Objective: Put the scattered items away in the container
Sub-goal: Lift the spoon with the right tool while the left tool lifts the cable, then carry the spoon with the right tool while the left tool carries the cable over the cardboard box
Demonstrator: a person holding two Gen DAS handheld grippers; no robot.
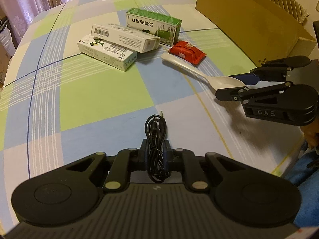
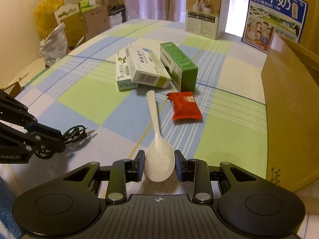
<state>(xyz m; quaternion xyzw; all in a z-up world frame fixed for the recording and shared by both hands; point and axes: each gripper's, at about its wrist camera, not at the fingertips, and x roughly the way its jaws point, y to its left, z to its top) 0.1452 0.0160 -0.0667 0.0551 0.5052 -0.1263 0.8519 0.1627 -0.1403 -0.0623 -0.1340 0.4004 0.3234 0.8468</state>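
Note:
My left gripper (image 1: 155, 149) is shut on a coiled black audio cable (image 1: 155, 131), whose loop and plug stick out past the fingertips just above the checked tablecloth. In the right wrist view the left gripper (image 2: 62, 139) and the cable (image 2: 77, 132) show at the left. My right gripper (image 2: 159, 159) has a pad against each side of the bowl of a white spoon (image 2: 153, 115), which lies on the cloth with its handle pointing away. From the left wrist camera, the right gripper (image 1: 229, 87) and the spoon (image 1: 187, 67) are at the right. The open cardboard box (image 2: 289, 109) stands at the right.
Beyond the spoon lie a red packet (image 2: 185, 107), a green box (image 2: 179, 65) and two stacked white boxes (image 2: 147, 67). At the table's far edge stand a tall product box (image 2: 205, 20) and a blue milk carton (image 2: 273, 18). Bags and cartons (image 2: 53, 41) crowd the floor at left.

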